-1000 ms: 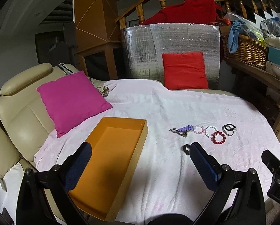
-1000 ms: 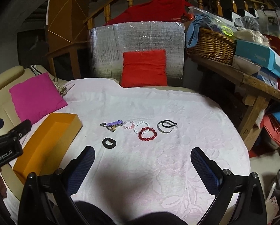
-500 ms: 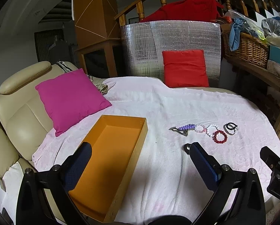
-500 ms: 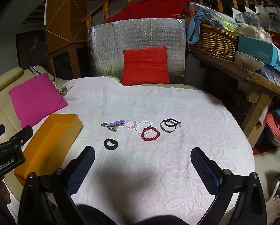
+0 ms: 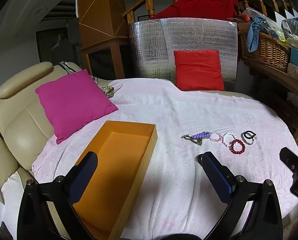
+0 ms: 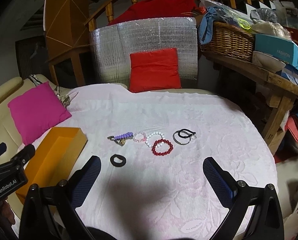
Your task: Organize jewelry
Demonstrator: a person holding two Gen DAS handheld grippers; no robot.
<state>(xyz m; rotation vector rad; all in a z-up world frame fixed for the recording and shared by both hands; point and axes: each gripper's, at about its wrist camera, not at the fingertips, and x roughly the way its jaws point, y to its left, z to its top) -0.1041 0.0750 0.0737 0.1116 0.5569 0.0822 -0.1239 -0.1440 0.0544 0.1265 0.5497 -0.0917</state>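
Jewelry: purple bead string (image 6: 123, 135), pink bracelet (image 6: 139, 136), white bracelet (image 6: 154, 139) and red bracelet (image 6: 162, 147) lie in a touching row; black-and-silver rings (image 6: 184, 137) just right; black hair tie (image 6: 117, 160) nearer, apart.
Box: orange box (image 5: 117, 172), open-topped, left of the row.
Claws: left claw (image 5: 149, 172) and right claw (image 6: 152, 173) both spread wide, empty.
Surface: pale pink cover (image 6: 189, 116).
Room: magenta cushion (image 5: 73, 102) far left, red cushion (image 6: 154, 70) far against foil sheet (image 6: 143, 40).

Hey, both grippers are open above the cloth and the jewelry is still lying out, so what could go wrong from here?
1. The white bead bracelet touches the red bead bracelet and the pink one; closing on one may drag a neighbour.
2. The black hair tie lies flat on soft cloth; the fingers could pinch fabric.
3. The orange box overhangs the cloth's edge; a bump could tip it.
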